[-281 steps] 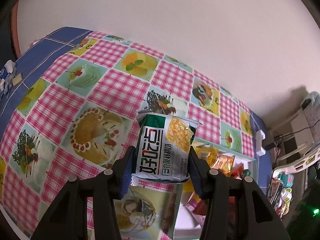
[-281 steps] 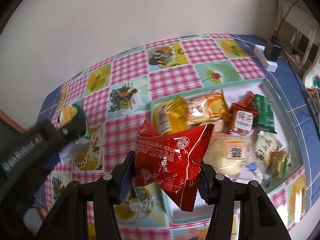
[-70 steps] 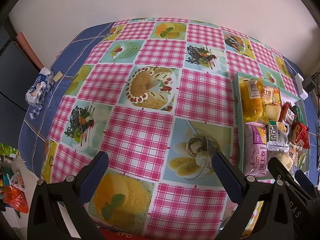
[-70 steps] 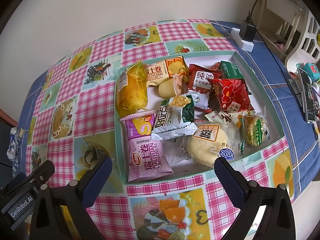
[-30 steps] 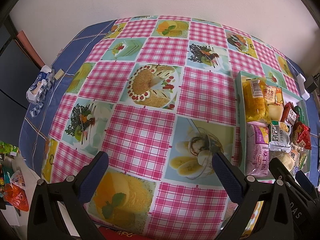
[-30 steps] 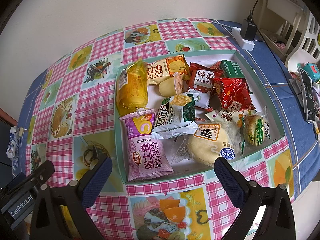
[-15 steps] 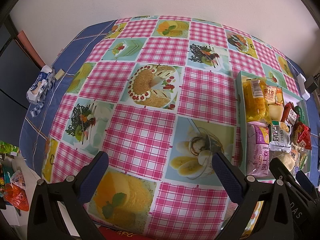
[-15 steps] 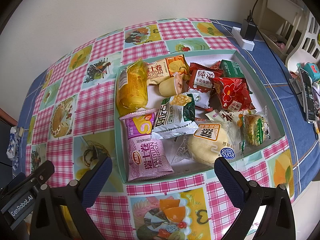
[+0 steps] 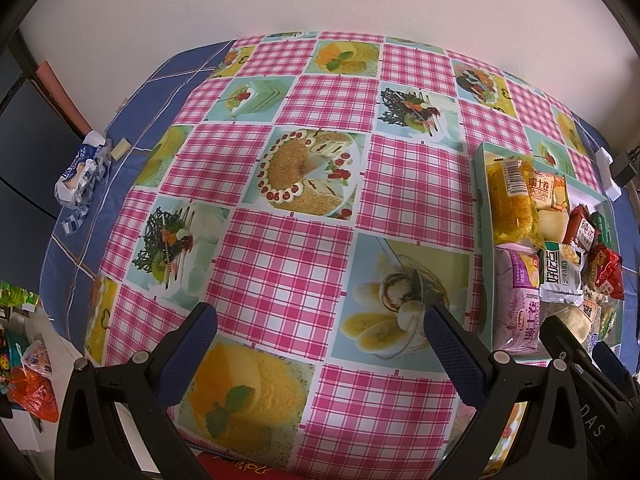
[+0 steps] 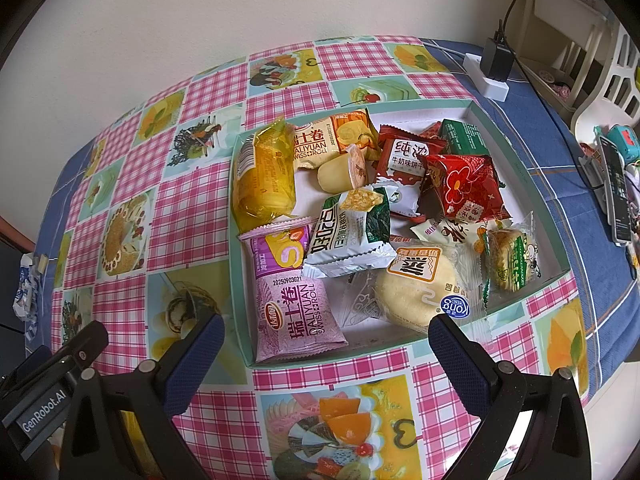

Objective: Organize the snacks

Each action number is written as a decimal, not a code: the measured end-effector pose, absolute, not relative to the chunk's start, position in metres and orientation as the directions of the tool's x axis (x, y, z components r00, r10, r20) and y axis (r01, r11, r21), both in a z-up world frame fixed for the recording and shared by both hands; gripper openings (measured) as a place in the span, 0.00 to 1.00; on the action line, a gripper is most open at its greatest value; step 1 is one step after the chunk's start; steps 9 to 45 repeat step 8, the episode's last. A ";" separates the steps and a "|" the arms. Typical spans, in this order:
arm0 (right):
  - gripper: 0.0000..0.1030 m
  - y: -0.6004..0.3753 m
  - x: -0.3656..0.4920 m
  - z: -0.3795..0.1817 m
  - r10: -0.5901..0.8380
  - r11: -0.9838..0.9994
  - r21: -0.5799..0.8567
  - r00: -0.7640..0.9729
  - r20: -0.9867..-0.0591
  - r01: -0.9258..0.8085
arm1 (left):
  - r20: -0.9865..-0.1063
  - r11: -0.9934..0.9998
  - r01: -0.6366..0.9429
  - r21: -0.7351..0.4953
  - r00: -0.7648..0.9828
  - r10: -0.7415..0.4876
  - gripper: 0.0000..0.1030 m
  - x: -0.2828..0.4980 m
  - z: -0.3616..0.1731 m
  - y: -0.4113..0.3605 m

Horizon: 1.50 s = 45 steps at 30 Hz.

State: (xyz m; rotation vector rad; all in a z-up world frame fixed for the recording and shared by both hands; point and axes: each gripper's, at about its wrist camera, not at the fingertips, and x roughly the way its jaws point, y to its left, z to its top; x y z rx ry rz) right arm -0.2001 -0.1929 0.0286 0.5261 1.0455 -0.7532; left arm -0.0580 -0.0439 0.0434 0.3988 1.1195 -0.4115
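I am holding the right hand-held gripper [image 10: 322,334] with its fingers spread wide and nothing between them, hovering over the near edge of the snack tray [image 10: 520,168]. At 12 o'clock from it, the green-and-white snack pack [image 10: 348,232] is lying in the tray's middle, overlapping the purple Swiss roll packet [image 10: 294,300] at 11 o'clock. A round yellow cake in clear wrap [image 10: 416,288] is sitting at 1 o'clock, with the red flower-print pouch [image 10: 464,188] beyond it. The yellow-wrapped cake [image 10: 264,176] is lying along the tray's far left wall.

I am keeping the left hand-held gripper [image 9: 320,330] equally wide apart and empty, above the pink checked tablecloth [image 9: 280,264] on the worktop. From there the tray [image 9: 480,216] is lying at 2 o'clock. A crumpled blue-and-white wrapper [image 9: 82,170] is resting at 10 o'clock near the worktop's edge.
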 end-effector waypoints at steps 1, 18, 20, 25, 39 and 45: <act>1.00 -0.194 -0.200 0.029 -0.299 0.642 0.038 0.295 -0.907 0.766 | -0.919 0.856 0.507 0.099 0.377 -0.117 1.00 -0.058 0.044 -0.045; 1.00 -0.193 -0.200 0.029 -0.299 0.642 0.038 0.296 -0.907 0.766 | -0.919 0.857 0.506 0.099 0.376 -0.116 1.00 -0.057 0.044 -0.042; 1.00 -0.193 -0.200 0.029 -0.299 0.642 0.038 0.296 -0.907 0.766 | -0.919 0.857 0.506 0.099 0.376 -0.116 1.00 -0.057 0.044 -0.042; 1.00 -0.193 -0.200 0.029 -0.299 0.642 0.038 0.296 -0.907 0.766 | -0.919 0.857 0.506 0.099 0.376 -0.116 1.00 -0.057 0.044 -0.042; 1.00 -0.193 -0.200 0.029 -0.299 0.642 0.038 0.296 -0.907 0.766 | -0.919 0.857 0.506 0.099 0.376 -0.116 1.00 -0.057 0.044 -0.042; 1.00 -0.193 -0.200 0.029 -0.299 0.642 0.038 0.296 -0.907 0.766 | -0.919 0.857 0.506 0.099 0.376 -0.116 1.00 -0.057 0.044 -0.042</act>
